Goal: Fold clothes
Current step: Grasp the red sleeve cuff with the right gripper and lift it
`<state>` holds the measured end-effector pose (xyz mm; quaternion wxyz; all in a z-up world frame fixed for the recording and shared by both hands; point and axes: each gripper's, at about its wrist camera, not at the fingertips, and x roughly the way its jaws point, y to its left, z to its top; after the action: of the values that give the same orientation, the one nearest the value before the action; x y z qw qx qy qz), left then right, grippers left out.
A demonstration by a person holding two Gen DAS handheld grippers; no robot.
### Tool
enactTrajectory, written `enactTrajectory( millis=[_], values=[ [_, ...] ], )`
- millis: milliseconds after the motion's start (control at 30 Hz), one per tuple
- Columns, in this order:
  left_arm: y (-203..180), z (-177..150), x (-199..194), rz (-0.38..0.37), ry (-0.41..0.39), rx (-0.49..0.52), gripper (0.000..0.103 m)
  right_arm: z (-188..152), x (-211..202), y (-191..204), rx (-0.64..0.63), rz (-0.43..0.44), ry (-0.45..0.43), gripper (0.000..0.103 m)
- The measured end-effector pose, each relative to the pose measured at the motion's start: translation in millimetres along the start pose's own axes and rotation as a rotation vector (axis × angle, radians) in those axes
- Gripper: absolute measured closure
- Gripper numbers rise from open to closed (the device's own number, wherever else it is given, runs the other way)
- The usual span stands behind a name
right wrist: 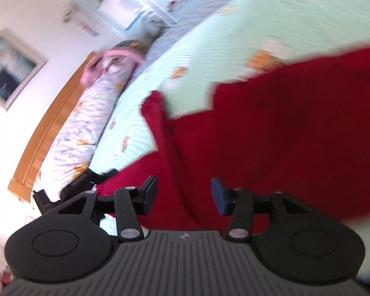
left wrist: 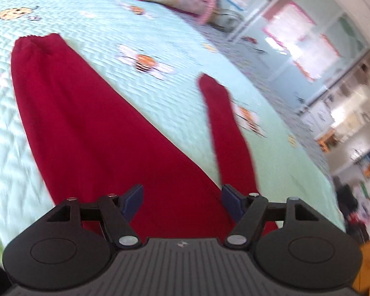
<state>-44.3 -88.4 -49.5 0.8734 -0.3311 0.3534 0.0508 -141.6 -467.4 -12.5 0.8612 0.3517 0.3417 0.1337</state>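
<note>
the red garment lies spread flat on the pale green bedspread, one sleeve angled right, ready for folding. the left gripper and right gripper hover above it, jaws apart, holding nothing.

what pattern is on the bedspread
Pale mint quilt printed with bees and a ladybird, clearest in the left wrist view.

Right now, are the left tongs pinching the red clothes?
Apart. In the left wrist view the left tongs stand wide open above the red clothes, and neither blue pad presses on the cloth, which lies flat on the bed cover.
</note>
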Motion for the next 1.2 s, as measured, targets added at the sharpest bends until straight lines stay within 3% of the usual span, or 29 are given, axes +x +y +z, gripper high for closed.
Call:
enactTrajectory(
  millis=[67, 167, 300, 433, 533, 800, 967, 1100, 1200],
  values=[
    [7.1, 17.9, 16.1, 0.023, 0.014, -0.023, 0.031, 25.1, 43.7, 27.4, -0.067, -0.006, 0.000, 0.040],
    [25.9, 31.9, 32.0, 0.025, 0.018, -0.031, 0.031, 54.9, 111.7, 57.0, -0.135, -0.017, 0.020, 0.037],
    [30.6, 38.6, 38.2, -0.003, 0.002, 0.049, 0.030, 100.7, 207.4, 90.3, -0.174, -0.029, 0.051, 0.035],
    [27.8, 45.1, 39.7, 0.009, -0.012, 0.118, 0.023, 108.8, 265.9, 95.7, -0.202, -0.075, 0.061, 0.035],
    [32.2, 50.0, 44.1, 0.000, 0.000, 0.116, 0.022, 113.3, 306.3, 102.3, -0.305, -0.148, 0.068, 0.035],
    [39.4, 56.0, 51.6, -0.029, 0.033, 0.110, 0.018, 140.9, 374.4, 115.1, -0.471, -0.273, 0.055, 0.034],
    [34.2, 52.8, 53.9, -0.022, 0.034, 0.158, 0.014, 152.7, 414.1, 105.3, -0.424, -0.301, 0.085, 0.030],
    [29.4, 50.5, 56.7, -0.013, 0.036, 0.197, 0.009, 142.1, 444.3, 109.2, -0.476, -0.290, 0.158, 0.009],
    [28.1, 49.7, 58.2, -0.012, 0.035, 0.211, 0.007, 127.9, 455.6, 125.8, -0.594, -0.361, 0.178, 0.009]
  ],
)
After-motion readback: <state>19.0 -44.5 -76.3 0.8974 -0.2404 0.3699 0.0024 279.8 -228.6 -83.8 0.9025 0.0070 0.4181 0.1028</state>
